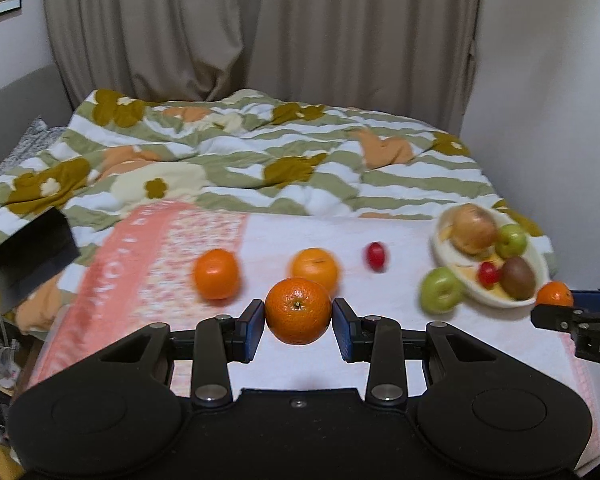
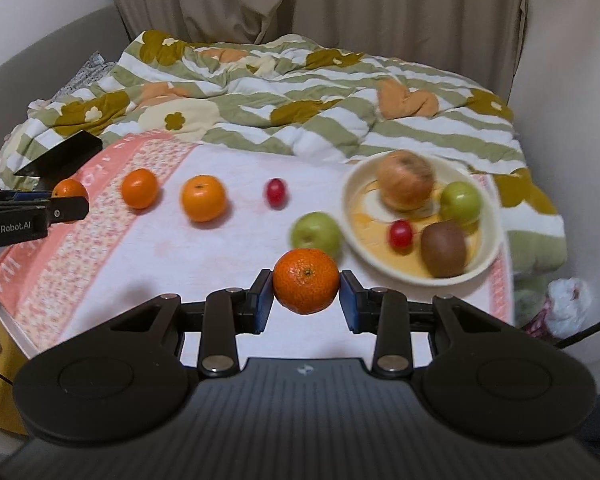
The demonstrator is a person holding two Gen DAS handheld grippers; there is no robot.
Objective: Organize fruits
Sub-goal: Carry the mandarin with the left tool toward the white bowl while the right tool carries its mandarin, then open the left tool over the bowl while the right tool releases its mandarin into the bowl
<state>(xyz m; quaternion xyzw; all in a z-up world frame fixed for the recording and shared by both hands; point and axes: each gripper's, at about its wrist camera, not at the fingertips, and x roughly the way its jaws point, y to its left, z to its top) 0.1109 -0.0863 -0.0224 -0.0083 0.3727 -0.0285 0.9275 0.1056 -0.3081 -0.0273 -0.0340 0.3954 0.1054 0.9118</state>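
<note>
My left gripper (image 1: 298,322) is shut on a mandarin (image 1: 298,310) and holds it above the white towel (image 1: 400,248). My right gripper (image 2: 306,294) is shut on another mandarin (image 2: 306,281), just left of the cream bowl (image 2: 490,240). The bowl holds an onion-like brown fruit (image 2: 406,180), a green apple (image 2: 460,202), a kiwi (image 2: 444,249) and a red cherry tomato (image 2: 400,234). On the towel lie two mandarins (image 2: 139,188) (image 2: 203,198), a red cherry tomato (image 2: 276,192) and a green apple (image 2: 315,234) next to the bowl.
A rumpled flowered quilt (image 2: 300,92) covers the bed behind the towel. A black box (image 2: 64,154) lies at the left on the quilt. Curtains and walls stand behind. A white plastic bag (image 2: 568,308) lies off the bed's right edge.
</note>
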